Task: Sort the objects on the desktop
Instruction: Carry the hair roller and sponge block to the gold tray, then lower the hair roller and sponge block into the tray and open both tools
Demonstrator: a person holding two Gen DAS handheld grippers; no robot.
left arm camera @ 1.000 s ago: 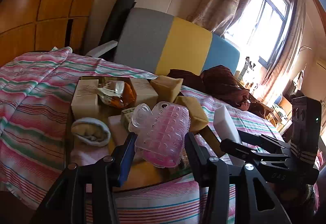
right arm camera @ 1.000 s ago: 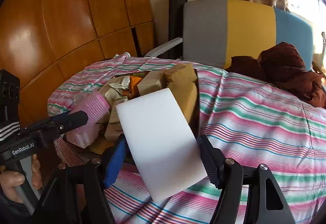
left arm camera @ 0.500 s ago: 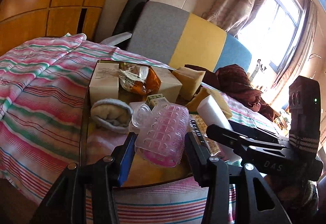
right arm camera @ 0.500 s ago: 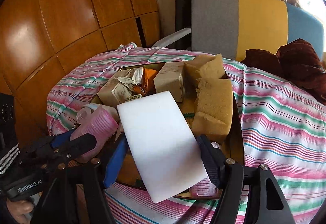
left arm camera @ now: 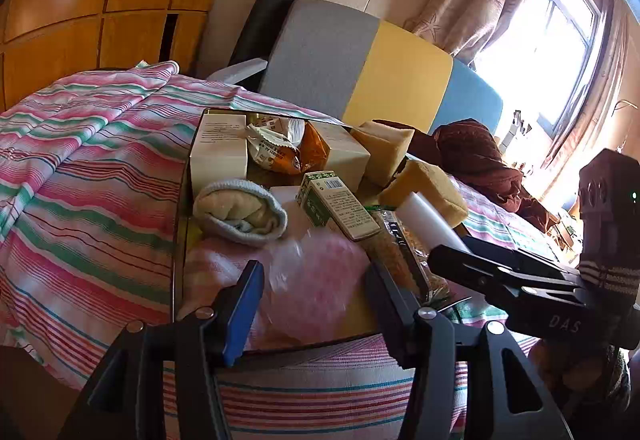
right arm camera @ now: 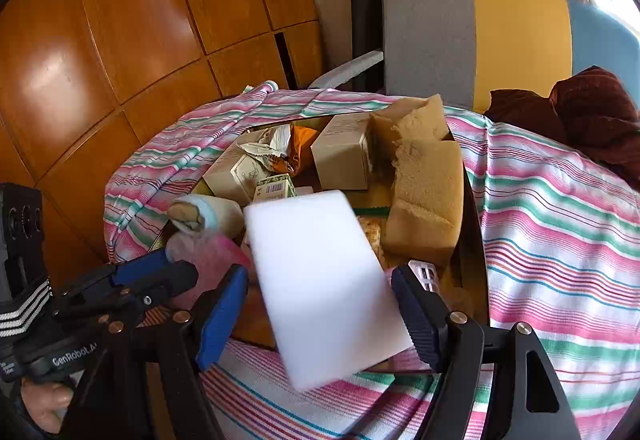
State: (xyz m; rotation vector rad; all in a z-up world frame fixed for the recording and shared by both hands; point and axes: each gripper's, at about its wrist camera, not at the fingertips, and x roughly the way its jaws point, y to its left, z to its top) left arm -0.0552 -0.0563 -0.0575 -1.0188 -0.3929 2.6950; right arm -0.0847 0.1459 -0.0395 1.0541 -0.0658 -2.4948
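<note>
— Right, the left wrist view first. What sits between the tongs?

— The left gripper hangs over the near edge of the tray, and a pink plastic piece lies between its two fingers. It is smeared by blur, so I cannot tell whether the fingers grip it or stand clear of it.

— And around it?

— A rolled sock lies just beyond, by the tray's left edge. A green box lies tilted near the middle, and a pale carton stands at the far left corner with a snack packet beside it. By the right edge is a yellow sponge. The right gripper comes in from the right, with a white sponge sticking out of its tips.

— Now the right wrist view?

— The right gripper is clamped on the white sponge, which is tilted above the tray's near edge. At the left, the left gripper has the pink piece at its tips, and a hand holds its handle.
</note>
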